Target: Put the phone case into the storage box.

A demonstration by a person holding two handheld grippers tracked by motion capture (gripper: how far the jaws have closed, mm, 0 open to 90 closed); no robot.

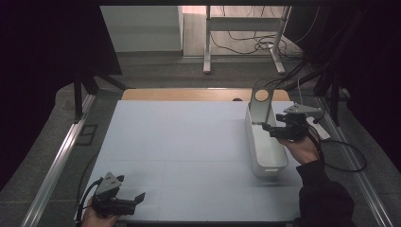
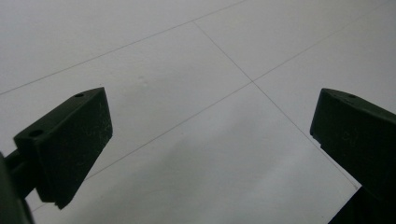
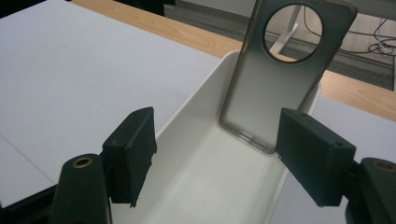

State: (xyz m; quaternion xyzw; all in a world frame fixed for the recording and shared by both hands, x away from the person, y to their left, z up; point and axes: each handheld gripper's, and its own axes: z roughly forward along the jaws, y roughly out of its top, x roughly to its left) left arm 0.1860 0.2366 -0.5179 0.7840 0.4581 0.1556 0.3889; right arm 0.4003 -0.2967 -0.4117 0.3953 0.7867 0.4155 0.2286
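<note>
Standing: phone case [image 1: 261, 105] upright in the far end of the bin [image 1: 272, 163], leaning on the end wall, round camera cutout at the top
Case, right gripper view: case [image 3: 275, 88] translucent grey, bottom edge on the bin floor, top well above the rim [image 3: 196, 88]
Bin: white, long and narrow, on the right part of the table [image 1: 189, 142], long axis running away from the person
Right gripper: right gripper [image 1: 269, 128] over the bin's right rim, beside the case, held by the right hand [image 1: 302, 149]
Right jaws: apart, not pressing on anything; case sits beyond and between them, near the right jaw, touch cannot be told
Left gripper: left gripper [image 1: 138, 198] at the near left table edge, well apart from the bin, in the left hand [image 1: 97, 218]
Left jaws: wide apart, bare table [image 2: 196, 93] between them
Background: wooden edge [image 1: 189, 94] past the white top, desk legs and cables on the floor behind
</note>
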